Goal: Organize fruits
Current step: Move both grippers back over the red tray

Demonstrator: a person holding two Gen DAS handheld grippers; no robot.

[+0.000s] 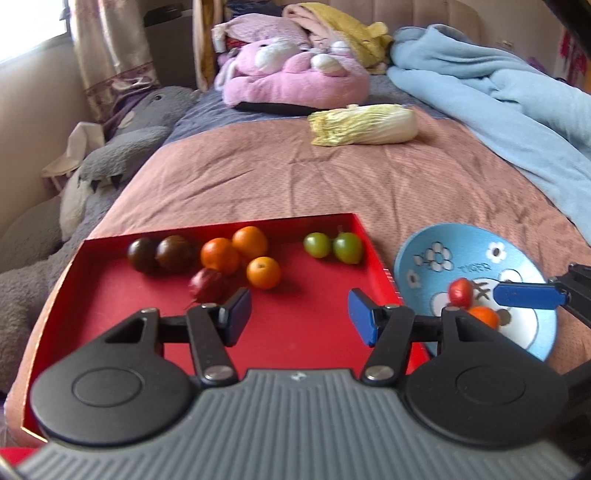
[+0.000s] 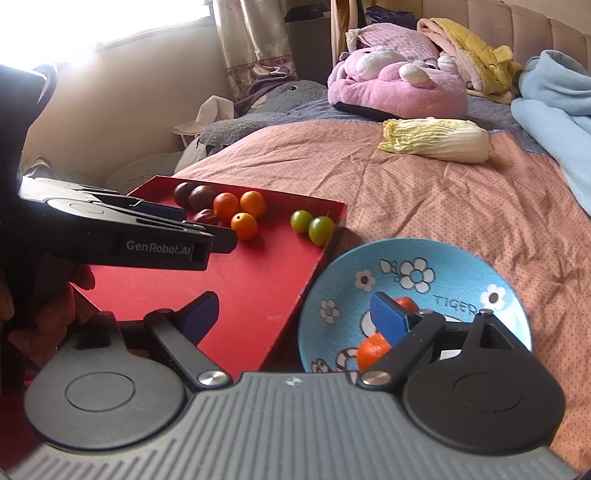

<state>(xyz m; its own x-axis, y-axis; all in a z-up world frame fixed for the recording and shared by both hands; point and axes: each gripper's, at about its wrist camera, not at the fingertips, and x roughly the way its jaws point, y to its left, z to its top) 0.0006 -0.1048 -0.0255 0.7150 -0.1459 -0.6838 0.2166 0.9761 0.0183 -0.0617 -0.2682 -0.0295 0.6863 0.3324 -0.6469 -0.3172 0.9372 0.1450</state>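
Eight small fruits lie in the red tray (image 1: 332,295) on the bed: two dark tomatoes (image 1: 160,254) at its far left, three oranges (image 1: 240,254) in a cluster beside them, a reddish-purple fruit (image 1: 207,284) just in front of the oranges, and two green fruits (image 1: 332,246) near the far right corner. Just beside the tray's right wall sits a blue flowered plate (image 2: 461,273) printed "TIGER", holding a small red tomato (image 1: 460,291) and an orange (image 1: 485,316) close together.

Over the tray's near half hangs the left gripper (image 1: 299,317), its blue-padded fingers spread wide with nothing between them; the reddish-purple fruit is just beyond its left finger. The right gripper (image 2: 295,317) straddles the tray's right wall, also spread wide and empty: one finger is above the tray floor, the other finger (image 2: 389,319) is over the plate, right next to the two fruits there, partly covering them in the right wrist view.

Farther up the pink bedspread (image 1: 295,177) lies a napa cabbage (image 1: 365,123), well apart from the tray. Behind it rest a pink plush toy (image 1: 295,79) and a yellow blanket (image 1: 351,26), with a light blue blanket (image 1: 517,96) along the right and a grey plush toy (image 1: 122,147) at the left edge.
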